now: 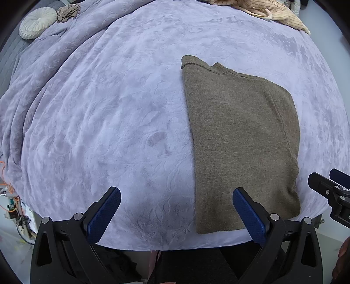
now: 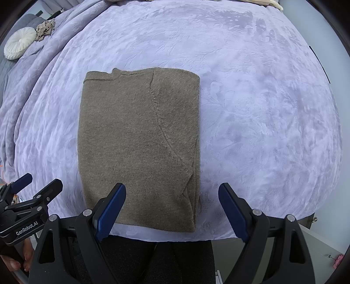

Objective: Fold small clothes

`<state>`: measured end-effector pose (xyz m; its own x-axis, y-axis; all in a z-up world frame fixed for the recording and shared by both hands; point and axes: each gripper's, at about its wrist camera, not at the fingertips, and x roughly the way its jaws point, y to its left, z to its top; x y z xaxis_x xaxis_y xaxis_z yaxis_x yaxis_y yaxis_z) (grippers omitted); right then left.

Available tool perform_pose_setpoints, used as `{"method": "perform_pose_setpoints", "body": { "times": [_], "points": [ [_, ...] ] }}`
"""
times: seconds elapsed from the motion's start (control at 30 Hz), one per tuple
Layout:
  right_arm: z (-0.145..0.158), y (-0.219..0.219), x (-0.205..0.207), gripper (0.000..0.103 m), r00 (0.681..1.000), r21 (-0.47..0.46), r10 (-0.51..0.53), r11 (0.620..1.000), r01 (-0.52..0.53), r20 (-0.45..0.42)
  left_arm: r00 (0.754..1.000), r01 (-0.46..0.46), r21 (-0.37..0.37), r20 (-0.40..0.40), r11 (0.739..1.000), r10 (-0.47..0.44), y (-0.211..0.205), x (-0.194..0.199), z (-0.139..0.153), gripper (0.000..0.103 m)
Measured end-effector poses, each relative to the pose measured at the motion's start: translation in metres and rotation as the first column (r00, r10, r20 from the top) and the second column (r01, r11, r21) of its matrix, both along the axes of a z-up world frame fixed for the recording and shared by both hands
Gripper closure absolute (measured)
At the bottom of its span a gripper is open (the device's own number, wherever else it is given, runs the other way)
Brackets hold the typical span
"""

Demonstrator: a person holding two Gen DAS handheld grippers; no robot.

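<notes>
A folded brown sweater (image 2: 140,148) is laid flat on the lilac blanket (image 2: 262,109). Above its near edge, the left gripper (image 1: 176,215) and right gripper (image 2: 172,209) are held spread wide, with nothing grasped.

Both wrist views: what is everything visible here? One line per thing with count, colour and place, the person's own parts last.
folded knitted sweater: one, olive-brown, flat near the blanket's near edge
plush embossed blanket: one, lavender, covering the bed
round pleated cushion: one, cream, far left
crumpled cloth: one, taupe, beside the cushion
ribbed knit garments: a heap, beige, far right edge
left tool: black with blue pads, open, empty
right tool: black with blue pads, open, empty
fingers: gripping the left tool's handle
</notes>
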<state>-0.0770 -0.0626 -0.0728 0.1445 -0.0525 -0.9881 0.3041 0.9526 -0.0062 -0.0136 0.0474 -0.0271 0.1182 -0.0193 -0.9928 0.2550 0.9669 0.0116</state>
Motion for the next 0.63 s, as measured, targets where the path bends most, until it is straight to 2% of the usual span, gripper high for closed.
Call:
{"method": "perform_pose_setpoints", "body": {
  "times": [0.27,0.63],
  "points": [
    [-0.0002,0.0006,0.0004,0.014,1.000,0.000,0.002,1.000,-0.002,-0.003,1.000,0.012,0.030,0.020,0.999,-0.013,0.0003,0.0015,0.0008,0.001],
    [0.0000,0.0014,0.0031,0.014,1.000,0.000,0.007,1.000,-0.007,-0.011,1.000,0.016,0.010,0.024,1.000,-0.017,-0.0005,-0.0016,0.0017,0.001]
  ]
}}
